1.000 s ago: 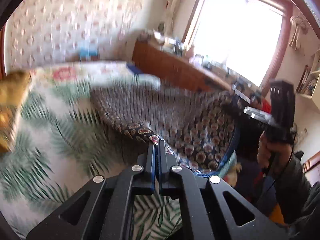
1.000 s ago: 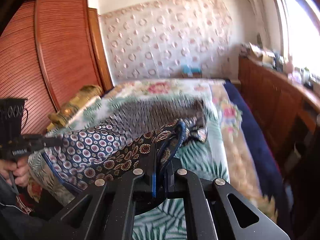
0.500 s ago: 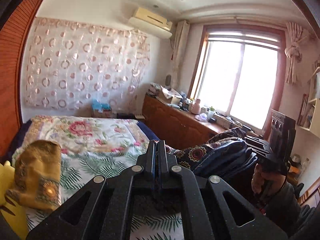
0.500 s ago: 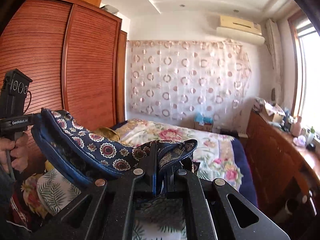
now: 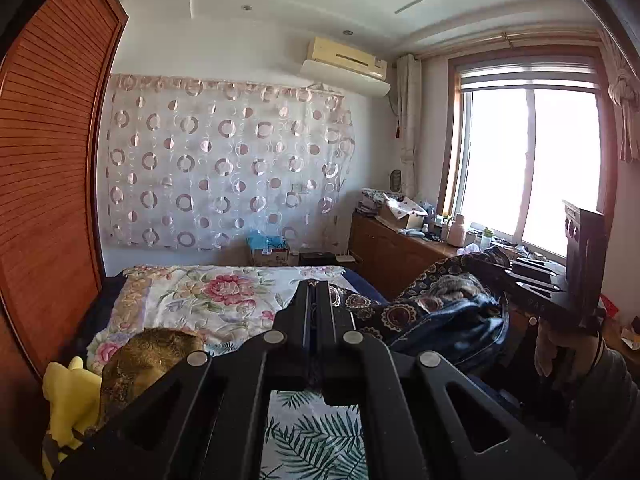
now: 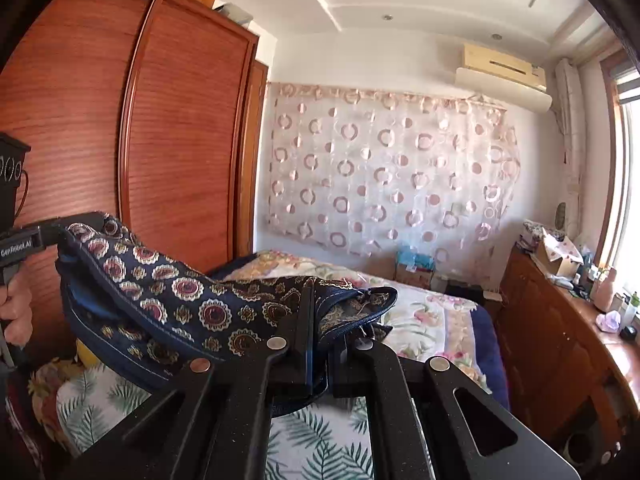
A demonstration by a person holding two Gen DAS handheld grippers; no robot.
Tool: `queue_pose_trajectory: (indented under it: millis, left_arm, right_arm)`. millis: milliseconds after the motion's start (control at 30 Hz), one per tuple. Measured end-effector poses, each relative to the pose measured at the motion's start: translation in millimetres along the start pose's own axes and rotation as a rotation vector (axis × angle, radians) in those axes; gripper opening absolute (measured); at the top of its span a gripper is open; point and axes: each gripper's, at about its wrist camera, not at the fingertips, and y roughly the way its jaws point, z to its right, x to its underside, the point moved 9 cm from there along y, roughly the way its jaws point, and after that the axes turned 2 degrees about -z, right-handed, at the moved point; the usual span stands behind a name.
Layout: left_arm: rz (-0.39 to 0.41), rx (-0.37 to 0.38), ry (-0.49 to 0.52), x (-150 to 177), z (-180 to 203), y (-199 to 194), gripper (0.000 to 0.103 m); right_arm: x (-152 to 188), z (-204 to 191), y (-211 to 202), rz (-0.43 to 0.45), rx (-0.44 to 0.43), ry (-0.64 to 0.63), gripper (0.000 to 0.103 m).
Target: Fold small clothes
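Navy patterned garment stretched roughly level, long axis between left gripper and right gripper, both apparently clamped on edges.

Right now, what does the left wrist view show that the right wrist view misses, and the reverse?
Only the left wrist view shows the gold cloth and yellow toy on the bed. Only the right wrist view shows the wardrobe doors full on. Both share the navy patterned garment, hanging between the left gripper and right gripper, both shut on it.
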Motion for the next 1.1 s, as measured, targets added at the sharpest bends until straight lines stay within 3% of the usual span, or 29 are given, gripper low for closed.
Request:
queue_pose_trajectory:
  millis: [67, 267, 367, 467, 533, 833, 1100]
  left_arm:
    - [-0.044, 0.003, -0.011, 30, -1, 4, 0.002]
    - [-0.287, 0.028, -0.078, 176, 2, 21, 0.002]
    - [-0.369, 0.048, -0.080, 222, 13, 17, 0.002]
    - [-0.423, 0.049, -0.061, 248, 22, 12, 0.002]
    - [-0.434, 0.052, -0.049, 251, 29, 6, 0.002]
    - [-0.434, 0.025, -0.035, 253, 30, -2, 0.002]
    - [-0.435, 0.061, -0.032, 255, 41, -13, 0.003]
  right_arm:
    - [30, -5, 1, -0.048, -0.018, 0.000, 0.004]
    - [167, -25, 11, -0.257, -0.088, 0.046, 0.004]
    - [219, -31, 6, -0.321, -0.103, 0.119, 0.004]
    - [240, -34, -1, -0.332, -0.114, 0.161, 0.004]
    - [252, -34, -5, -0.341, -0.119, 0.188, 0.004]
    - [247, -32, -8, -0.364, -0.123, 0.206, 0.004]
    - [239, -42, -21, -0.363, -0.135, 0.205, 0.004]
